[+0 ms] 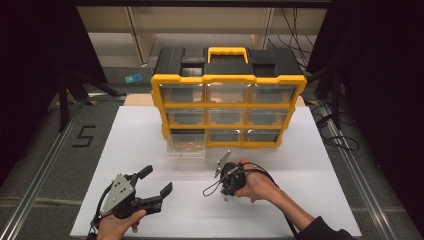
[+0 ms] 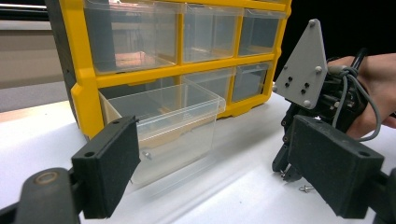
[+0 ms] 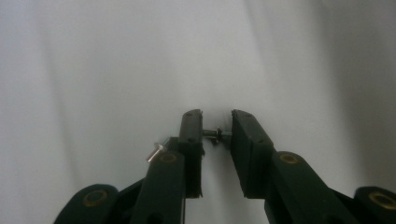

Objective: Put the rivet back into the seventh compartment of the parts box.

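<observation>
My right gripper is clamped on a small silver screw lying on the white sheet near its front edge; I lift straight up, slowly, clear of the loose second screw beside it. Left gripper waits, jaws apart, by the pulled-out clear plastic drawer of the yellow-and-black organiser. Only writing I can read: "5", taped on the floor.

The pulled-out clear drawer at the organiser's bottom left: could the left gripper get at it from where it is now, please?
Probably yes. The left gripper is open and faces the clear drawer across bare white table. The right gripper, pinching a small screw, sits off to the side, out of that path.
</observation>
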`<state>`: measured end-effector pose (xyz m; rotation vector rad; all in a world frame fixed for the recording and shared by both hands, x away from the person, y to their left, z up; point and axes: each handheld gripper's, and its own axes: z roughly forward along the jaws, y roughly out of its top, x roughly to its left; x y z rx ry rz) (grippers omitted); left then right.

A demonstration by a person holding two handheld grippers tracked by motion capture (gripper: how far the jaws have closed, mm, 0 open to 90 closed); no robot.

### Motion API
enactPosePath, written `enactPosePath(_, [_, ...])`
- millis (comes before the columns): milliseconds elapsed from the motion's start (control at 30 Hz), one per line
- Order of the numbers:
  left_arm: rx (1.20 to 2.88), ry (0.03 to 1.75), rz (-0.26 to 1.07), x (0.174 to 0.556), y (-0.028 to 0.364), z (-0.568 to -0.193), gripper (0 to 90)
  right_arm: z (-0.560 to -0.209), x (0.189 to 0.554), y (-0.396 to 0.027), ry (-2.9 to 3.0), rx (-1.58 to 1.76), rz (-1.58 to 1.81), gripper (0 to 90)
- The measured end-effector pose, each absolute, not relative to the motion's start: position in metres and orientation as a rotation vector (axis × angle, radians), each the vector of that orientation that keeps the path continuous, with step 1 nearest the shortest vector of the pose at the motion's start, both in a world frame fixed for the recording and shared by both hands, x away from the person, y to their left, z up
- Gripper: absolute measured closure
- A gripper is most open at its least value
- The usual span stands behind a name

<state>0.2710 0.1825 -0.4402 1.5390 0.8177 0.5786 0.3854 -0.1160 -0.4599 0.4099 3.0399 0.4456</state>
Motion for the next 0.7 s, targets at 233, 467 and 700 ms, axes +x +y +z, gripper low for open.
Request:
enactPosePath(233, [1.536, 0.818, 0.577, 0.271, 0.183, -0.440, 16.2, -0.458, 0.384, -0.115, 3.007, 0.474, 0.502, 74.9])
enactPosePath(467, [1.529, 0.812, 0.577, 0.272, 0.182, -0.441, 16.3, -0.443, 0.388, -0.121, 2.972, 0.456, 0.618, 74.9])
enactPosePath(700, [1.539, 0.818, 0.580, 0.271, 0.183, -0.440, 16.2, -0.434, 0.389, -0.123, 2.932, 0.466, 0.679, 74.9])
